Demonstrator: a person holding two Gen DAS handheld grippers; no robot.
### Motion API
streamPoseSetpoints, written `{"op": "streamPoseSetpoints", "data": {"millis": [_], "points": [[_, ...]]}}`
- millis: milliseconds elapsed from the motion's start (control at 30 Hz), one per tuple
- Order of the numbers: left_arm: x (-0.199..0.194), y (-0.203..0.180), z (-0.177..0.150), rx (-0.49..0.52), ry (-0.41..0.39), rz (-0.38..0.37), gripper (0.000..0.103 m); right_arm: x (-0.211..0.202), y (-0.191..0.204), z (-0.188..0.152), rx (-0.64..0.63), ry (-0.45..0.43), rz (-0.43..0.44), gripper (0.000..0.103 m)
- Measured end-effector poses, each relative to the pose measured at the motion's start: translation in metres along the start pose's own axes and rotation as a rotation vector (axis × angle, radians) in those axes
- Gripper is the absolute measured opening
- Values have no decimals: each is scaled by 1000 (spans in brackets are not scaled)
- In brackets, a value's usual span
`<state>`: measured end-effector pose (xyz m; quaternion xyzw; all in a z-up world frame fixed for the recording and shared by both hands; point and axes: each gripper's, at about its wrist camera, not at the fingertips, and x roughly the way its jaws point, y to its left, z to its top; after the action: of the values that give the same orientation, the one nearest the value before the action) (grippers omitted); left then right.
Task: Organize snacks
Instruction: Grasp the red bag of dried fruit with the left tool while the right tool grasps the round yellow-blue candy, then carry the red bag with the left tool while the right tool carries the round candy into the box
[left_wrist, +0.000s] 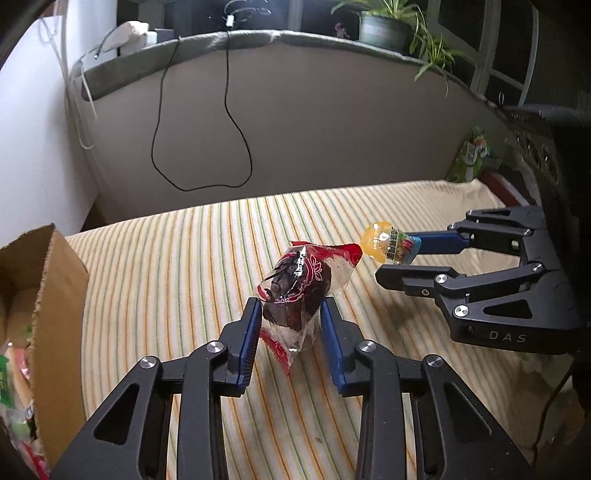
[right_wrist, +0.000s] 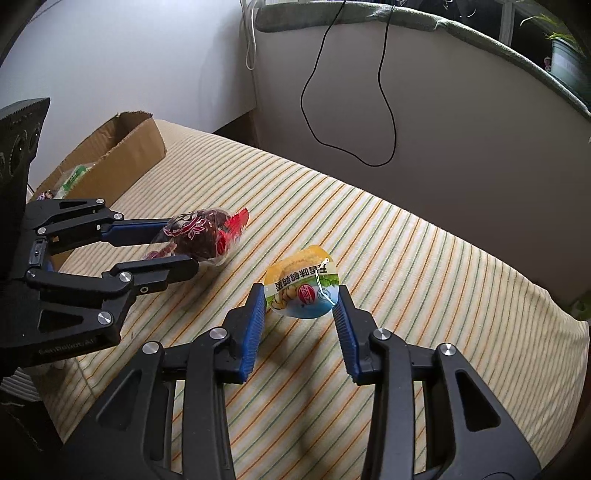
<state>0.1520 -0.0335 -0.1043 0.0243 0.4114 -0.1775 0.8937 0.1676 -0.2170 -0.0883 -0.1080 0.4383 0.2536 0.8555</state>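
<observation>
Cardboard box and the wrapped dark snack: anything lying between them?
Only bare striped cloth lies between the cardboard box and the wrapped dark snack, seen in the right wrist view.

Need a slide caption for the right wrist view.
Right gripper clamps a yellow snack cup; left gripper holds a red-wrapped snack.

Left gripper (left_wrist: 290, 314) angled down, fingers clamped; right gripper (right_wrist: 301, 308) likewise, both side by side.
</observation>
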Motion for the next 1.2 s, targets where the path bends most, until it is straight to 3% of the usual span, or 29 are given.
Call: {"op": "streamPoseSetpoints", "data": {"millis": [467, 767, 1200], "points": [[-67, 33, -3, -62, -120, 11, 31, -40, 21, 16, -15, -79, 16, 39], [-110, 79, -13, -121, -184, 89, 31, -50, 71, 51, -54, -127, 68, 39], [-146, 156, -39, -209, -201, 208, 31, -18, 153, 97, -104, -127, 148, 39]]}}
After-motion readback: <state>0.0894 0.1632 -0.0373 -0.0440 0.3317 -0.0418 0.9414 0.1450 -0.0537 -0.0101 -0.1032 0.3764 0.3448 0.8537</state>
